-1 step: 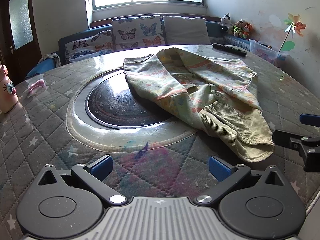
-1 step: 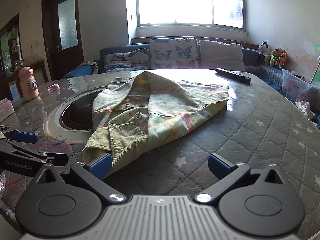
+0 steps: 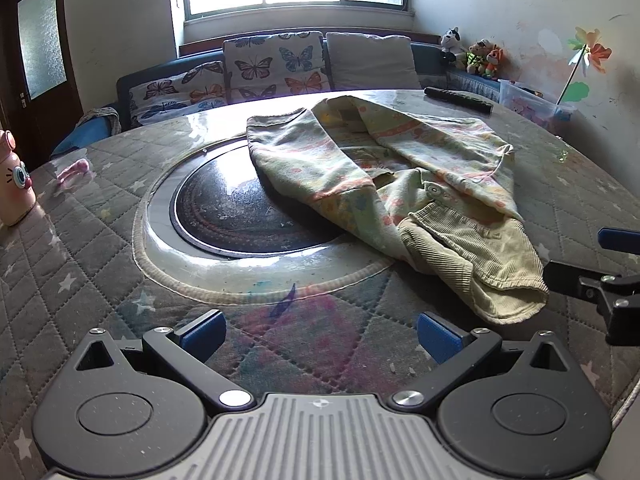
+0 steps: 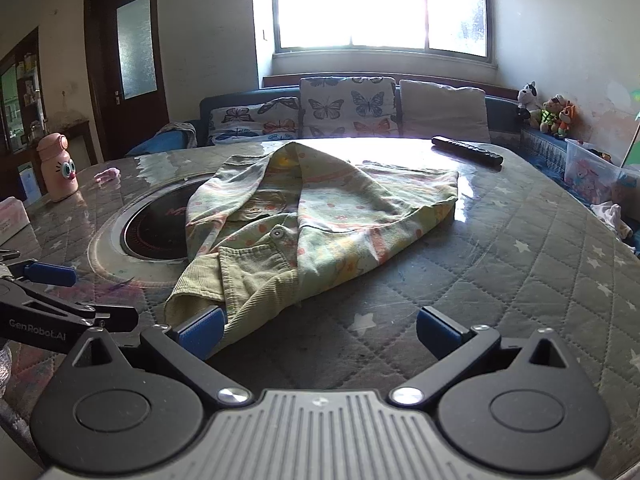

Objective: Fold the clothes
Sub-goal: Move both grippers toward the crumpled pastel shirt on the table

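Rumpled corduroy-lined garment (image 3: 400,184) on quilted round table (image 3: 80,264)

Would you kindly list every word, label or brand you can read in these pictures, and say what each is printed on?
"GenRobot.AI": white lettering on the black body of the left gripper, seen in the right wrist view.
Red marking on the dark round plate set in the table: too blurred and partly covered by the garment to read.
Remote: buttons too small to read.
Nothing else legible.
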Demonstrator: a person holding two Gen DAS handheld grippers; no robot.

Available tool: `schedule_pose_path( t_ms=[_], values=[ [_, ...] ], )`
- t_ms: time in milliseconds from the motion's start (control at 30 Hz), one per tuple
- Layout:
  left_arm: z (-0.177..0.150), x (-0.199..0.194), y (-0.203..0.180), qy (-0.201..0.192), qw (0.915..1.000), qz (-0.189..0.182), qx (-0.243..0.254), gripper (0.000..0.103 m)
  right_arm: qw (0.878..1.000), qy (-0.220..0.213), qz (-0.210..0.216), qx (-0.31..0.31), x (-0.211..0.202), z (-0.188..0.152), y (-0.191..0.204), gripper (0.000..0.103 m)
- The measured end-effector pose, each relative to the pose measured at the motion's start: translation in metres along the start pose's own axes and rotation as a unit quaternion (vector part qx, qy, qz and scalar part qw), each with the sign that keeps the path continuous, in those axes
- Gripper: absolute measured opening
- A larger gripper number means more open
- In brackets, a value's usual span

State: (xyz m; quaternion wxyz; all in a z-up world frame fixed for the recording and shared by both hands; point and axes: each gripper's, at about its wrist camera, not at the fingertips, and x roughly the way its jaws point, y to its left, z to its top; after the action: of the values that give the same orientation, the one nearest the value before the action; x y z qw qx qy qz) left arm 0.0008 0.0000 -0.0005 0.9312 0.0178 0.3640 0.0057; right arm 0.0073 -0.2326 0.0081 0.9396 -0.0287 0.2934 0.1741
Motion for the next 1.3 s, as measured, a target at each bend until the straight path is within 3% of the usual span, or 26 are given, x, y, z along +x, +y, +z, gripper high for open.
schedule_pose_path(
  t_ms=[1300],
  values=[
    [0.005,0.015,-0.013,0.032,0.9993,-0.011,0.017,0.103,1.0,0.015,-0.005,0.005,0.007,0.002,0.002,0.103]
  ],
)
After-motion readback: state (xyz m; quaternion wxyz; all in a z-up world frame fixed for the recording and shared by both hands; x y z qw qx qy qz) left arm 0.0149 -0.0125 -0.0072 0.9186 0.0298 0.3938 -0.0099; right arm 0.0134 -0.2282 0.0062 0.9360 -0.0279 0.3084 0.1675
